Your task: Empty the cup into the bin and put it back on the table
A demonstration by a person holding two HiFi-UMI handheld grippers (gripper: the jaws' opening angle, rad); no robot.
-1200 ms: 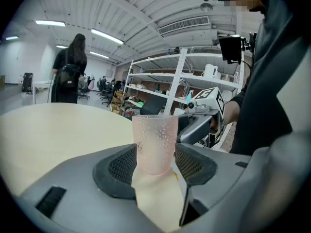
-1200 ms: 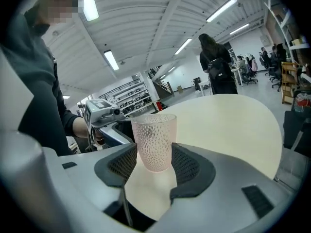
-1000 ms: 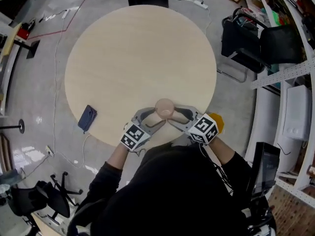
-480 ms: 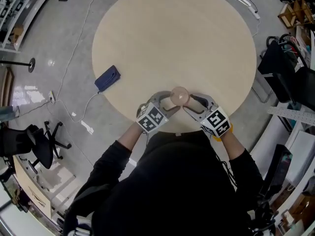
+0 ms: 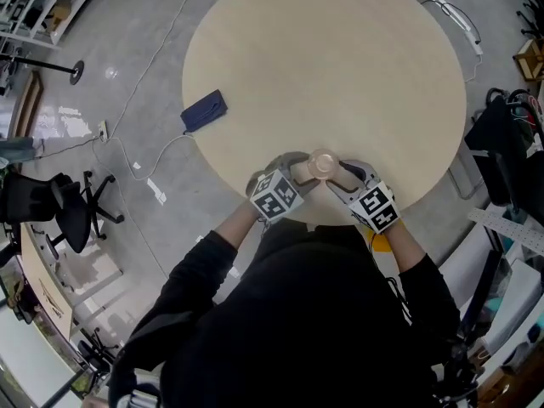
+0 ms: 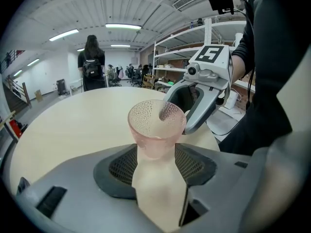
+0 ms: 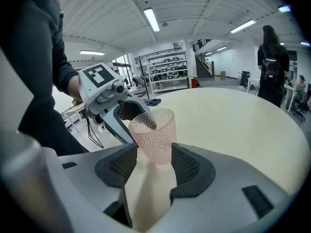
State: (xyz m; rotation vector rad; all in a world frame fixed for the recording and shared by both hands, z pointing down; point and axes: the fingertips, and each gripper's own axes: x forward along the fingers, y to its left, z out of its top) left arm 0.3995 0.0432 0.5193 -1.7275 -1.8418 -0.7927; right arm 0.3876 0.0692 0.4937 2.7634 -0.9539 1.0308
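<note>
A dark blue pouch (image 5: 204, 111) lies at the rim of the counter (image 5: 340, 66), well to the left of the left fingers. The left gripper (image 5: 302, 170) has its fingers (image 6: 121, 165) closed on the lower part of the pink dimpled cup (image 5: 323, 163). The cup stands upright between both pairs of fingers, near the counter's near edge. Whether its base rests on the counter cannot be told. From the opposite side the right gripper (image 5: 337, 177) clamps the same cup, fingers (image 7: 187, 166) pressed to its narrow lower part.
</note>
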